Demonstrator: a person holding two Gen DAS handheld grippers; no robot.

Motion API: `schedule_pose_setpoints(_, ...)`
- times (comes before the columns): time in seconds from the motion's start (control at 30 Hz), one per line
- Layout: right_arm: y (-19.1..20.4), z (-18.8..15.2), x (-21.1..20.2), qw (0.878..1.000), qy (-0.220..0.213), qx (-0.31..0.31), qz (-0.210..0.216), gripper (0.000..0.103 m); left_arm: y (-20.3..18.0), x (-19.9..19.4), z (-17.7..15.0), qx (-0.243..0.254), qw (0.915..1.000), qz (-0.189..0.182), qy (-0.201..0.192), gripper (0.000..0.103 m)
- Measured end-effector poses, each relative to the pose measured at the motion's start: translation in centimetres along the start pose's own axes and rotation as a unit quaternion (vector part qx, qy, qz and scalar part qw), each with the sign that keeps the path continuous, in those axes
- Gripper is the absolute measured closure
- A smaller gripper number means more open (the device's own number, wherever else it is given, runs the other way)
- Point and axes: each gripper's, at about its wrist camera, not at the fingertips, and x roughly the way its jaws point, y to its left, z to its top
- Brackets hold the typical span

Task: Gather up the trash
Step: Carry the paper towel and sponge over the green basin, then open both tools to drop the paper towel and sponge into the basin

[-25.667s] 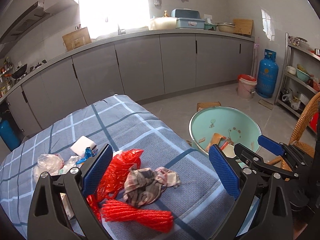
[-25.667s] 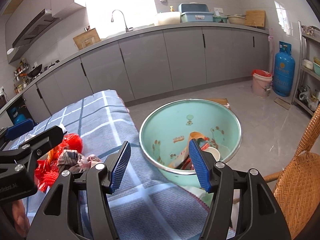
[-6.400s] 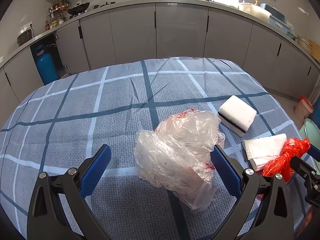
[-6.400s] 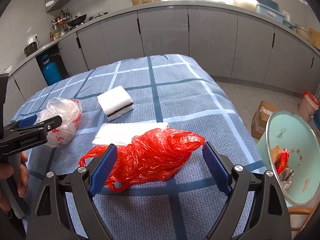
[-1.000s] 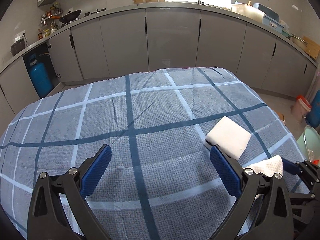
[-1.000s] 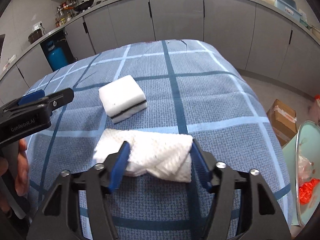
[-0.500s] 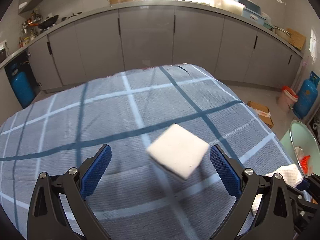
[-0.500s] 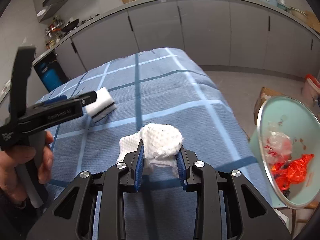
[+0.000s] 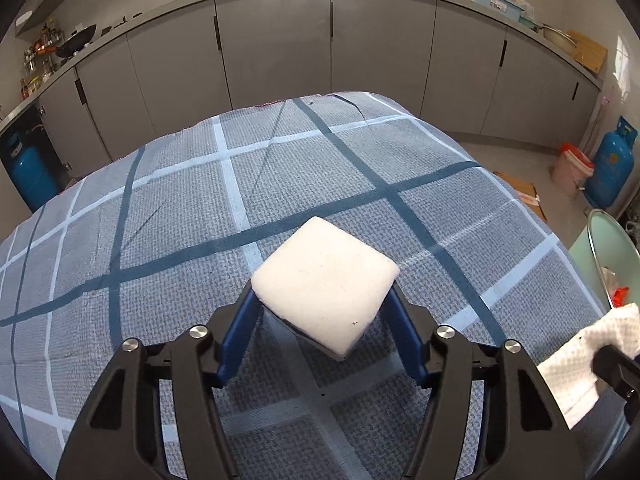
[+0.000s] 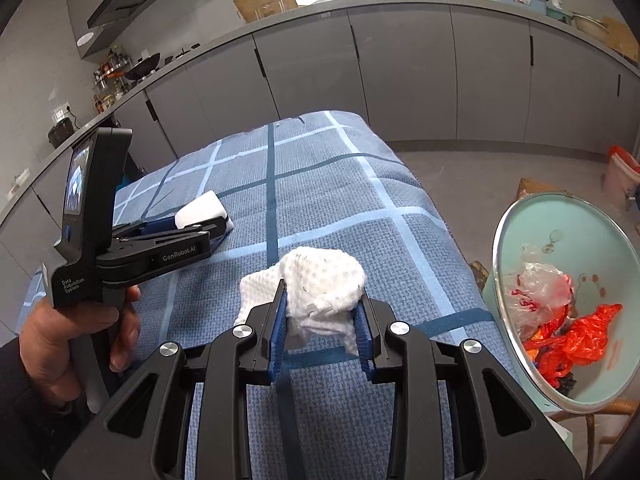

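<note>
Grip, left: your left gripper (image 9: 324,312) is clamped on the white sponge (image 9: 325,288), caught corner-on between the blue pads and lifted off the cloth.
Grip, right: your right gripper (image 10: 322,334) pinches the crumpled paper towel (image 10: 320,290), most of it bunched above the pads.
Bin: the green basin (image 10: 608,236) sits off to the right of your right gripper, below table height, with a red bag (image 10: 580,338) and clear plastic (image 10: 540,284) inside.
Risk: the sponge may twist out, since only its corners are held; the towel could snag or slide free if you swing fast, landing on the floor short of the basin.
Surface: blue checked tablecloth (image 9: 160,208), soft and slightly creased.
Room: grey kitchen cabinets (image 9: 276,48) ahead, blue gas cylinder (image 9: 610,168) far right.
</note>
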Motion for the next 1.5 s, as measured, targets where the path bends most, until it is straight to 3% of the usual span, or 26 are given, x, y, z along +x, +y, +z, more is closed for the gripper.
schedule_pose_setpoints(0.2, -1.1, 0.2, -2.1, 1.000, -0.022, 0.007, -0.009, 0.072, -1.6, -2.3, 0.5, 0.016, 0.9996, -0.010, -0.021, 0.043)
schedule_pose_setpoints(0.47, -4.9, 0.7, -5.4, 0.997, -0.057, 0.035, -0.034, 0.072, -6.8, -5.8, 1.9, 0.052, 0.9962, -0.044, -0.054, 0.043)
schedule_pose_setpoints(0.87, -14.4, 1.3, -9.1, 0.985, -0.100, 0.095, -0.107, 0.071, -19.3, -7.6, 2.8, 0.120, 0.9831, -0.120, -0.069, 0.043)
schedule_pose_setpoints(0.93, -15.7, 1.4, -9.3, 0.982, -0.106, 0.102, -0.116, 0.064, -21.0, -7.4, 2.7, 0.127, 0.9814, -0.126, -0.069, 0.038)
schedule_pose_setpoints(0.97, -16.2, 1.4, -9.4, 0.981, -0.111, 0.103, -0.122, 0.053, -21.7, -7.2, 2.7, 0.129, 0.9808, -0.130, -0.068, 0.035)
schedule_pose_setpoints(1.0, -16.5, 1.4, -9.5, 0.980, -0.115, 0.103, -0.124, 0.048, -22.4, -6.9, 2.6, 0.130, 0.9806, -0.133, -0.062, 0.032)
schedule_pose_setpoints(1.07, -17.4, 1.2, -9.6, 0.978, -0.118, 0.109, -0.133, 0.046, -23.1, -6.6, 2.4, 0.133, 0.9796, -0.140, -0.057, 0.031)
schedule_pose_setpoints(1.13, -18.1, 0.7, -9.8, 0.976, -0.120, 0.120, -0.138, 0.046, -23.4, -6.4, 2.3, 0.134, 0.9801, -0.135, -0.056, 0.022)
schedule_pose_setpoints(1.5, -17.6, -1.1, -12.0, 0.970, -0.135, 0.144, -0.141, 0.040, -22.2, -8.2, 1.0, 0.127, 0.9794, -0.144, -0.063, 0.014)
